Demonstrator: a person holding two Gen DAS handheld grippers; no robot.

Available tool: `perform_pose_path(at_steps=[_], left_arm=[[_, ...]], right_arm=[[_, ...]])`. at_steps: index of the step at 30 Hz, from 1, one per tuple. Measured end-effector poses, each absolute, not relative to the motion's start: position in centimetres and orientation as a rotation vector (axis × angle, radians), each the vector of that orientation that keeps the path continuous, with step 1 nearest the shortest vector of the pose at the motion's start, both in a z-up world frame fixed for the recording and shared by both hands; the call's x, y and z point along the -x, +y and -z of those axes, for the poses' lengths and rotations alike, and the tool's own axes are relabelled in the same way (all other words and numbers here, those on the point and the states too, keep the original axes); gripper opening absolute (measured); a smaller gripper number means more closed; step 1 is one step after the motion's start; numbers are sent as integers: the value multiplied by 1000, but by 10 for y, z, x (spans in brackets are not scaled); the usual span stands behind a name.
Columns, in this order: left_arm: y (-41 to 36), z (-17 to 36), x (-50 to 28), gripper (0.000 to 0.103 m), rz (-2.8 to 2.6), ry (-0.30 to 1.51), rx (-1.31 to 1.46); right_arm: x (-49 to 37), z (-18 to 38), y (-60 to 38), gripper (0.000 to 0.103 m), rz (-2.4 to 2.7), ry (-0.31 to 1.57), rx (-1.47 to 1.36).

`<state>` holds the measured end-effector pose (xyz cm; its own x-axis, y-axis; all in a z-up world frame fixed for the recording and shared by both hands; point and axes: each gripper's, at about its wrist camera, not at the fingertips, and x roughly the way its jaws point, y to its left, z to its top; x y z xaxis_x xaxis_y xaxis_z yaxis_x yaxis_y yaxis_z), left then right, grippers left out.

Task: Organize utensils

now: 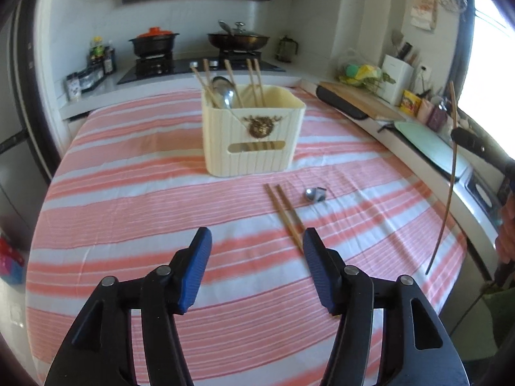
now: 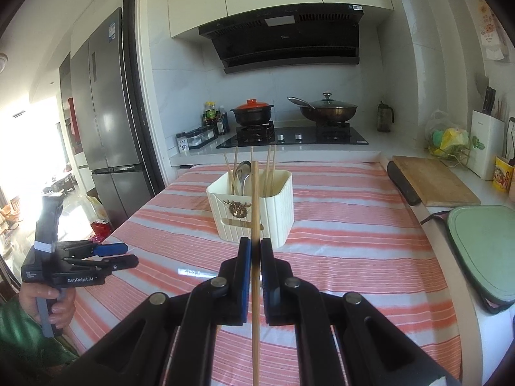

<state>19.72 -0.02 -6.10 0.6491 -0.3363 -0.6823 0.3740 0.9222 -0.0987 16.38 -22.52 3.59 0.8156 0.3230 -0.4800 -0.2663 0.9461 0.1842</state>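
Now right gripper (image 2: 255, 251) fingers tight on one chopstick (image 2: 255, 199), left gripper (image 1: 256, 241) fingers apart, empty.

I see the held chopstick (image 2: 255, 305) run off the bottom edge of my right wrist view, its lower end cut off. The right gripper (image 1: 466, 140) shows only partly at the left view's right edge. The small metal thing (image 1: 314, 194) beside the loose chopsticks (image 1: 285, 215) is too blurred to tell.
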Motion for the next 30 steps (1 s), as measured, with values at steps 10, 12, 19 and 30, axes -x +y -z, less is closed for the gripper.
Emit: perform_pose_path(at_steps=[10, 12, 19, 30], left_arm=[[-119, 105, -259, 82, 532, 866, -438], [-134, 120, -280, 82, 525, 913, -457], [-161, 163, -328, 83, 524, 1032, -411], [-129, 121, -297, 36, 553, 930, -236]], right_arm=[[-156, -17, -257, 6, -281, 574, -177], [-153, -16, -263, 6, -275, 578, -189], [-148, -11, -277, 6, -257, 589, -202], [-153, -7, -274, 6, -266, 605, -205]])
